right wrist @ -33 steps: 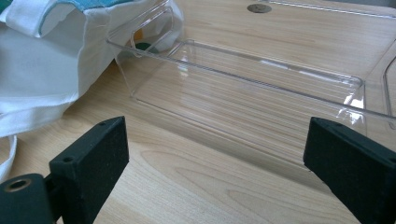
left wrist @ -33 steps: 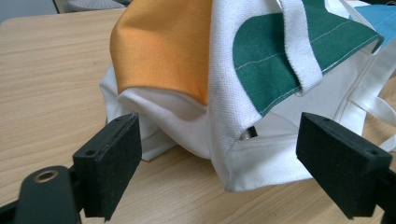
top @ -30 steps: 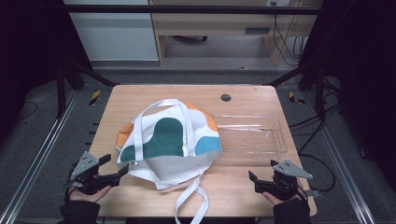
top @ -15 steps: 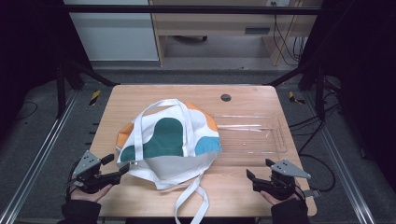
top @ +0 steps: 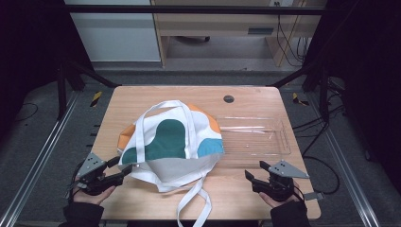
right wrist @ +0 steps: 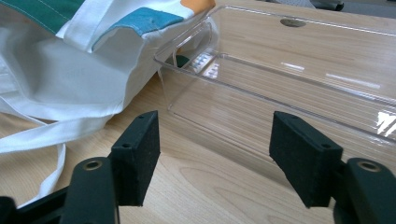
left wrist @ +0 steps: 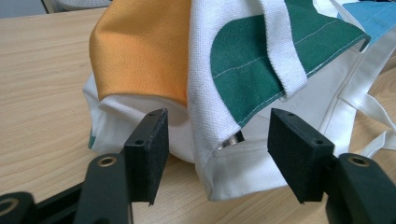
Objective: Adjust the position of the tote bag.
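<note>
A canvas tote bag [top: 172, 142] with white, green, orange and blue patches lies bulging in the middle of the wooden table [top: 142, 99]. Its white straps [top: 189, 208] trail toward the front edge. My left gripper [top: 120, 169] is open at the bag's front left corner, jaws either side of a white seam [left wrist: 219, 154] where something metallic peeks out. A clear plastic tray [top: 257, 137] sits right of the bag, its left end under the cloth. My right gripper [top: 253, 172] is open and empty, just in front of the tray wall [right wrist: 261, 93].
A dark round hole cover [top: 229, 99] is set into the table near the far edge. Black frame posts and cables stand on the floor beyond the table. A strip of bare wood lies between the tray and the front right corner.
Both grippers have crept slightly forward and inward. The bag and tray have not moved.
</note>
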Action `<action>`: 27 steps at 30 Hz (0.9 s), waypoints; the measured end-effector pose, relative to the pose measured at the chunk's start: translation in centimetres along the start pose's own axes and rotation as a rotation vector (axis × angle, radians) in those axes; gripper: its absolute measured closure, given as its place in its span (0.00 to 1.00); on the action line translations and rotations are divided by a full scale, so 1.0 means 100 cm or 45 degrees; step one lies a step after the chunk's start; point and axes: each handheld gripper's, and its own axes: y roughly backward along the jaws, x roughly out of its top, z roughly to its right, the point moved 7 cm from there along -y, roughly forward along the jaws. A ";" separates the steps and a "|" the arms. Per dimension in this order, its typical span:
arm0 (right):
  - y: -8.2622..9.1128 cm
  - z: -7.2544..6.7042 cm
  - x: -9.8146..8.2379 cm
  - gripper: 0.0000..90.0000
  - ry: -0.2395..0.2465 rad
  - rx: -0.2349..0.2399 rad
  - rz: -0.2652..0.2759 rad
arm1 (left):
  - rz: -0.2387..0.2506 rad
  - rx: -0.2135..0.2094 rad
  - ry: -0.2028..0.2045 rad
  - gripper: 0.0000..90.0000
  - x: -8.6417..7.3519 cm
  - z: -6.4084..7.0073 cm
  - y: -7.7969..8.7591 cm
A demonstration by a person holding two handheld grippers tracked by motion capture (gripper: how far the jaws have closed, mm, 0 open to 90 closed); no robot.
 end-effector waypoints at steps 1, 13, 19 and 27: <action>0.000 0.000 0.001 0.40 0.004 0.002 0.003 | -0.001 0.002 0.000 0.45 0.000 0.000 0.000; -0.006 -0.012 0.008 0.54 0.001 0.040 0.004 | -0.004 0.003 -0.009 0.59 0.001 0.000 -0.003; -0.010 -0.017 0.009 0.60 0.010 0.056 -0.006 | -0.008 0.008 -0.004 0.63 0.001 -0.001 -0.004; -0.014 -0.025 0.013 0.72 0.036 0.070 -0.013 | -0.010 0.024 0.004 0.67 0.002 -0.002 -0.006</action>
